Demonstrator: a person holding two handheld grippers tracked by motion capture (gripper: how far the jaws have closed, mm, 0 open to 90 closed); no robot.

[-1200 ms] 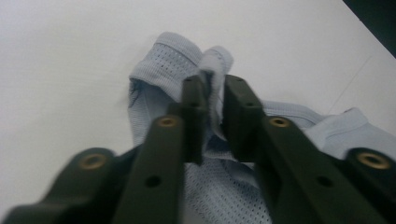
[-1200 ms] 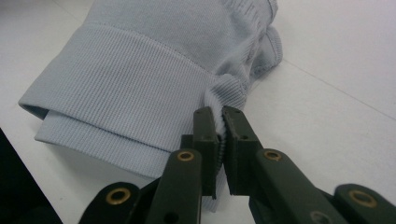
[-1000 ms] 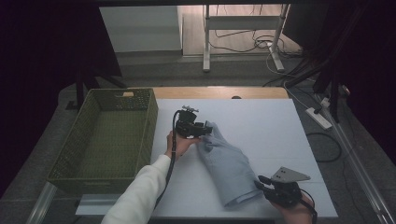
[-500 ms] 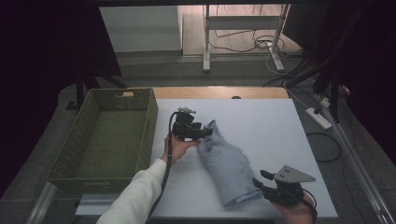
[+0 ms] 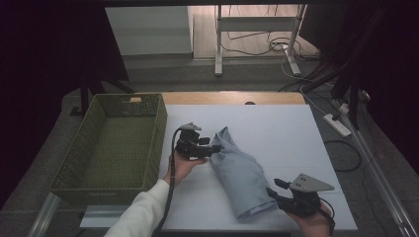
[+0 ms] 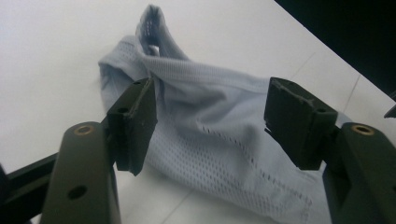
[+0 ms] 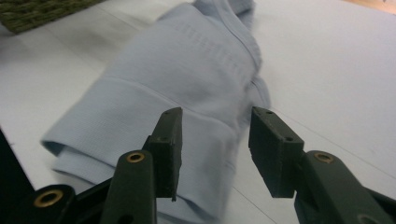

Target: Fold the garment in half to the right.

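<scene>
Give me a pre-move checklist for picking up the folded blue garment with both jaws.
1. Left gripper jaws open, nothing pinched: ok.
2. Right gripper jaws open, nothing pinched: ok.
3. Folded blue garment lies flat on the white table, between both grippers: ok.
4. Left jaws straddle the garment's far end: ok.
5. Right jaws lined up on the near folded end: ok; contact cannot tell.
6. Green basket open at the table's left, with nothing seen inside: ok.
</scene>
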